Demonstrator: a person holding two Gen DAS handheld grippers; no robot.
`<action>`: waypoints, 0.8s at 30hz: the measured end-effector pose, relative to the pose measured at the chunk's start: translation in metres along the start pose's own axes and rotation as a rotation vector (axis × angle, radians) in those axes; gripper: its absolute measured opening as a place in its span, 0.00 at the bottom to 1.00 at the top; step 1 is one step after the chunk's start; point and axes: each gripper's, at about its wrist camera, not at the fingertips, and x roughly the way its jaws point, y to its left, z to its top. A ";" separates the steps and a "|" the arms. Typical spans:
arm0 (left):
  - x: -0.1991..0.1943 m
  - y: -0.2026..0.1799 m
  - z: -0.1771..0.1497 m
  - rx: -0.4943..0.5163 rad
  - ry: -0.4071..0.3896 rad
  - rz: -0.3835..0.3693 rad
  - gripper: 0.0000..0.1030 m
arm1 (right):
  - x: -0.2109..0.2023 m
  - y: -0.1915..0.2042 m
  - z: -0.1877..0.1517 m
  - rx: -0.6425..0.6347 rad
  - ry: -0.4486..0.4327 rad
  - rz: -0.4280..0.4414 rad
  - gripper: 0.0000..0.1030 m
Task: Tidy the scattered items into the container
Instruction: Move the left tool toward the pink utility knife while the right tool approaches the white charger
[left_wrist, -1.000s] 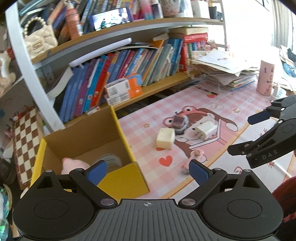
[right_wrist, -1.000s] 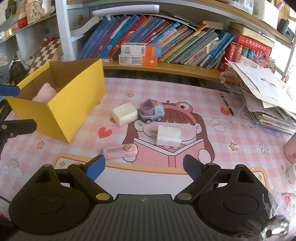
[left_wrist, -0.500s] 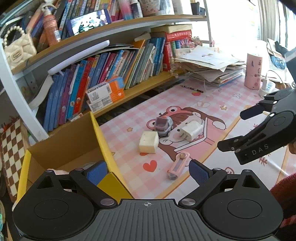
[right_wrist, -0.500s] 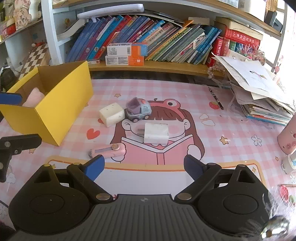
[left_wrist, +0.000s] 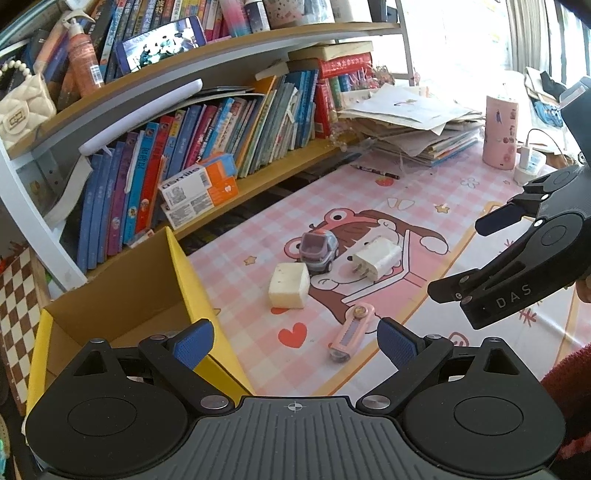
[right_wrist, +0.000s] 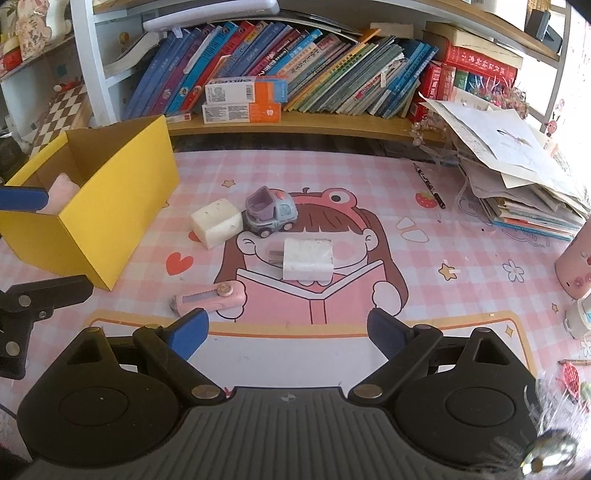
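A yellow cardboard box (right_wrist: 110, 206) stands at the left of the pink mat and holds a pink soft item (right_wrist: 62, 188); it also shows in the left wrist view (left_wrist: 192, 280). On the mat lie a cream block (right_wrist: 217, 222), a purple toy truck (right_wrist: 271, 211), a white charger (right_wrist: 307, 260) and a pink utility knife (right_wrist: 210, 297). They show in the left wrist view too: block (left_wrist: 289, 285), truck (left_wrist: 318, 246), charger (left_wrist: 376, 257), knife (left_wrist: 351, 331). My left gripper (left_wrist: 295, 341) is open and empty beside the box. My right gripper (right_wrist: 288, 332) is open and empty, just short of the knife.
A low shelf of books (right_wrist: 295, 74) with orange-white cartons (right_wrist: 243, 99) runs along the back. A stack of papers (right_wrist: 517, 177) lies at the right, a pen (right_wrist: 428, 184) before it, a pink cup (right_wrist: 574, 266) at the far right. A checkerboard (right_wrist: 59, 114) stands behind the box.
My left gripper has pulled back and up away from the box, so its inside is mostly hidden now. My right gripper has drawn back a little; the items have not moved.
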 end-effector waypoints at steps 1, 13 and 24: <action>0.001 0.000 0.000 0.000 0.003 -0.001 0.94 | 0.001 0.000 0.000 0.000 0.000 -0.002 0.91; 0.015 0.000 0.002 -0.006 0.033 -0.009 0.94 | 0.012 -0.003 0.004 -0.005 0.017 -0.003 0.91; 0.029 0.000 0.005 -0.025 0.050 -0.019 0.94 | 0.025 -0.007 0.008 -0.022 0.013 -0.019 0.91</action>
